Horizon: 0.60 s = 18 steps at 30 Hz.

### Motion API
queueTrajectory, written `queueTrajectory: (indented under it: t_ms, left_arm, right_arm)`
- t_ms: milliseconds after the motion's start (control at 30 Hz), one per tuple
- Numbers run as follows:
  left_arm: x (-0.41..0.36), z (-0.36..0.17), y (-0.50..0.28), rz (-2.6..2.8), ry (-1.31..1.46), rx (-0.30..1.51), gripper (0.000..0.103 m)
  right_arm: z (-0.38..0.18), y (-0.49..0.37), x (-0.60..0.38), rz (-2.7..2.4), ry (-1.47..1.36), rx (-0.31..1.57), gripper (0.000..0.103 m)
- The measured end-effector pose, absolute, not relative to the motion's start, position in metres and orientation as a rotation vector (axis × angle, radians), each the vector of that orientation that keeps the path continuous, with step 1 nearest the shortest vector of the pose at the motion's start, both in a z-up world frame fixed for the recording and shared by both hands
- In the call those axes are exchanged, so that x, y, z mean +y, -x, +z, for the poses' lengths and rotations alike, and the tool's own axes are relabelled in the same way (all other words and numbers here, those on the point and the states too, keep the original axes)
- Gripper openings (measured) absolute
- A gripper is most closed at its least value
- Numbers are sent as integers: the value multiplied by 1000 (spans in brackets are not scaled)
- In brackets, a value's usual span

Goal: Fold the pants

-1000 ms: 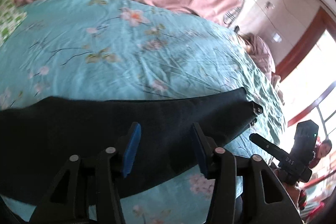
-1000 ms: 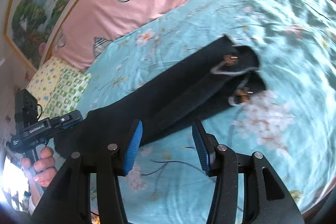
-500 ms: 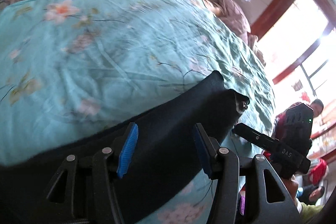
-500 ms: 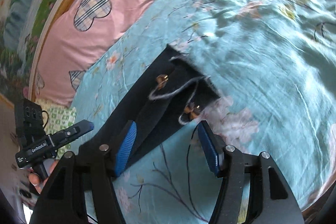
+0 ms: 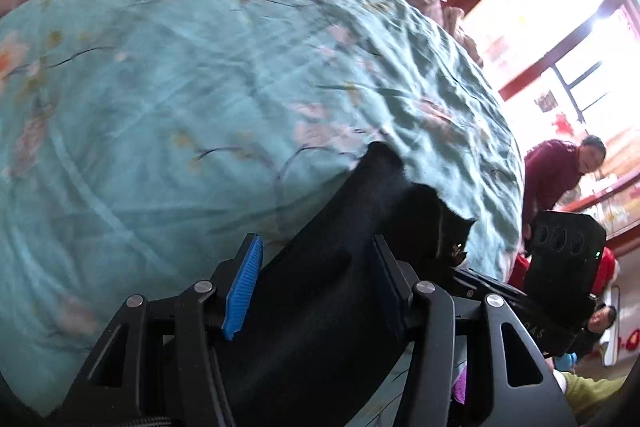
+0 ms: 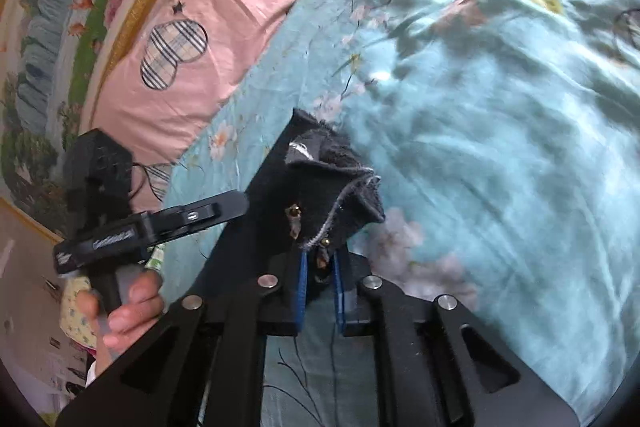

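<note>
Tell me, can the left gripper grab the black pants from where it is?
Probably yes. The left gripper is open, with the black pants lying right between its fingers and nothing in the way. The right gripper already pinches the waistband.

My left camera looks steeply down, close over the black pants (image 5: 340,307). My right camera looks along the blue bed cover (image 6: 500,147). Both see the pants' waist end.

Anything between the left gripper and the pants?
Nothing visible. The black pants lie on the teal bedspread right between the open fingers of the left gripper. The right gripper is shut on their waistband end.
</note>
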<state>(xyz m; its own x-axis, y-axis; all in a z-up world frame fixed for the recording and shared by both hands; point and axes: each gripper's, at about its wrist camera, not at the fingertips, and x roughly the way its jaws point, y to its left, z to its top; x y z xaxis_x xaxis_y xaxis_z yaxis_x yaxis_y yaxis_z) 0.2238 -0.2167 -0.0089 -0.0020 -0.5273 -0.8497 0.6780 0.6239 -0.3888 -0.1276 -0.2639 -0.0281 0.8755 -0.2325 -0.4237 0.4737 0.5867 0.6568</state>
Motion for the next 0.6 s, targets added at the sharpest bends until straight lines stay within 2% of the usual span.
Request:
queueTrajectory:
  t_ms: [200, 433, 600]
  left_arm:
    - [-266, -14, -219, -1024, -255, 1277, 50]
    - [-286, -28, -219, -1064, -311, 1299, 16]
    - [-278, -20, -216, -1064, -290, 1267, 11]
  right_arm:
    - [-24, 140, -271, -407, -841, 282, 11]
    - [-26, 143, -273, -407, -812, 295, 11]
    - [-27, 144, -272, -388, -813, 284, 11]
